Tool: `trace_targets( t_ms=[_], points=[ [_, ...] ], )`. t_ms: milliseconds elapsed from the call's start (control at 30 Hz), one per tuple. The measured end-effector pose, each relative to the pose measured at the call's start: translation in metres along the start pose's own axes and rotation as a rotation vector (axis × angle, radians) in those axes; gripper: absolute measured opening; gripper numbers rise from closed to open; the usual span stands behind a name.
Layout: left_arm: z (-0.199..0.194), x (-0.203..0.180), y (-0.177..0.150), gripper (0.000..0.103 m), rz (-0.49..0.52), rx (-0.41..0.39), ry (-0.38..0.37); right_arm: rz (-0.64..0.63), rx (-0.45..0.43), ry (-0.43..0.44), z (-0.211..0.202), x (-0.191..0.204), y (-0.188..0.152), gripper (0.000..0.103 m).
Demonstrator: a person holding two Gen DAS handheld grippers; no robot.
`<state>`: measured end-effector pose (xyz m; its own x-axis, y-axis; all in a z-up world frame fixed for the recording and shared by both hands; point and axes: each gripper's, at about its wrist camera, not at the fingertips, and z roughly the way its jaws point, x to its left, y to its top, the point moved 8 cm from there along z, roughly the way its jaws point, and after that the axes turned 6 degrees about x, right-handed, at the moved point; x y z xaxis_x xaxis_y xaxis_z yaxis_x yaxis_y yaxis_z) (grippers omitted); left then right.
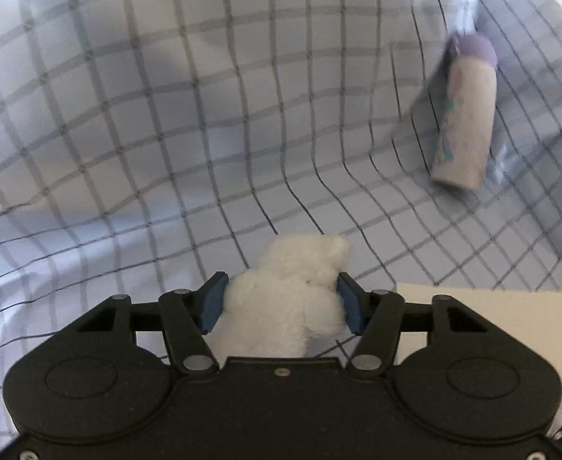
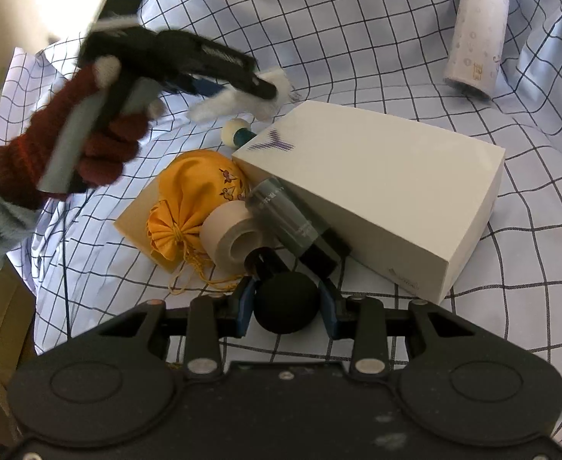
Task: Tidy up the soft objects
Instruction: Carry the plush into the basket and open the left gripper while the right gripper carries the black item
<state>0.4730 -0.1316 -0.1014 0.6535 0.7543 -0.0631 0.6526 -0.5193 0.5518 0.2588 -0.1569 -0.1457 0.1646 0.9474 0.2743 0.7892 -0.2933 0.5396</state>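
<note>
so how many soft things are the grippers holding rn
2. A white plush toy sits clamped in the left gripper; a black foam ball in the right gripper. Anything tucked behind the white box is hidden.

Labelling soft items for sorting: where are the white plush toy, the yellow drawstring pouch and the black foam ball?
white plush toy (image 1: 284, 299), left wrist view, fluffy body.
yellow drawstring pouch (image 2: 192, 199), right wrist view, bulging side.
black foam ball (image 2: 285, 303), right wrist view, front face.

The left tool (image 2: 242, 88) and the gloved hand (image 2: 89, 145) holding it were motion-blurred. The white plush toy (image 1: 288, 299) was partly hidden behind the tool body. The white box (image 1: 491, 318) showed only one corner. The patterned roll (image 1: 468, 115) was smeared, its print unreadable.
</note>
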Motion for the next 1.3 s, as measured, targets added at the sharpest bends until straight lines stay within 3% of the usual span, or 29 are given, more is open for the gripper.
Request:
trace_targets(
  t_ms=[267, 400, 600, 900, 1300],
  points=[
    [-0.091, -0.005, -0.006, 0.057, -0.11, -0.143, 0.115, -0.001, -0.01, -0.032, -0.004, 0.002, -0.002, 0.036],
    [-0.126, -0.022, -0.03, 0.057, -0.13, -0.154, 0.149, 0.008, -0.031, -0.064, -0.012, 0.0, -0.003, 0.035],
    [-0.161, -0.045, -0.076, 0.057, -0.187, -0.128, 0.12, 0.067, -0.03, -0.053, -0.034, -0.007, -0.008, 0.035],
    [-0.203, -0.094, -0.136, 0.058, -0.188, -0.124, 0.068, 0.095, -0.082, -0.046, -0.085, -0.008, -0.025, 0.035],
    [-0.195, -0.147, -0.205, 0.058, -0.254, -0.021, -0.025, 0.142, -0.138, -0.021, -0.144, -0.017, -0.05, 0.035]
  ],
)
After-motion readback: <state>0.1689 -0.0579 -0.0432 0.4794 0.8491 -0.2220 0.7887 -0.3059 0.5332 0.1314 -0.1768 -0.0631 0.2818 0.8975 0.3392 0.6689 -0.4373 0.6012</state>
